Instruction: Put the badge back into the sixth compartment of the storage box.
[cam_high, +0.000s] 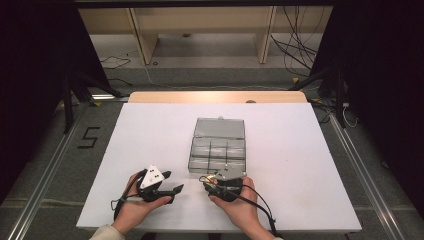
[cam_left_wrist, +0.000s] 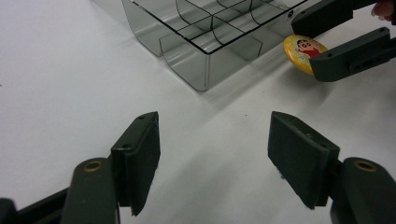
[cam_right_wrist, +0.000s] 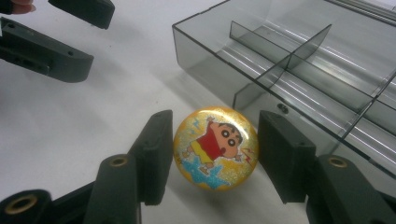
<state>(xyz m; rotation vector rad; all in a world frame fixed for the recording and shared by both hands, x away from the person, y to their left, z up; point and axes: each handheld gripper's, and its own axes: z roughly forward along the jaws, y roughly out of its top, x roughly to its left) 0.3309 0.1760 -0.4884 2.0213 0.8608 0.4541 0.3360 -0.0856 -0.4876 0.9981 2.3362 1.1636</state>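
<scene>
Right jaws: standing partly open around the yellow cartoon badge (cam_right_wrist: 215, 148), the left pad touching or nearly touching its rim, the right pad showing a sliver of gap; whether they are pressing on it I cannot tell.
Badge: sitting tilted between the pads of the right gripper (cam_right_wrist: 212, 154), just beside the near wall of the clear compartment box (cam_right_wrist: 299, 70), low over the white table (cam_right_wrist: 70, 121).
Box: lying open mid-table with its lid (cam_high: 220, 128) folded back, dividers splitting it into compartments.
Left jaws: gaping wide with nothing between them.
Left gripper (cam_left_wrist: 212, 161): hovering over bare table, near the box corner, pointing toward the right gripper.
Hands: left hand (cam_high: 135, 205) and right hand (cam_high: 240, 205) gripping the tools at the table's near edge.
</scene>
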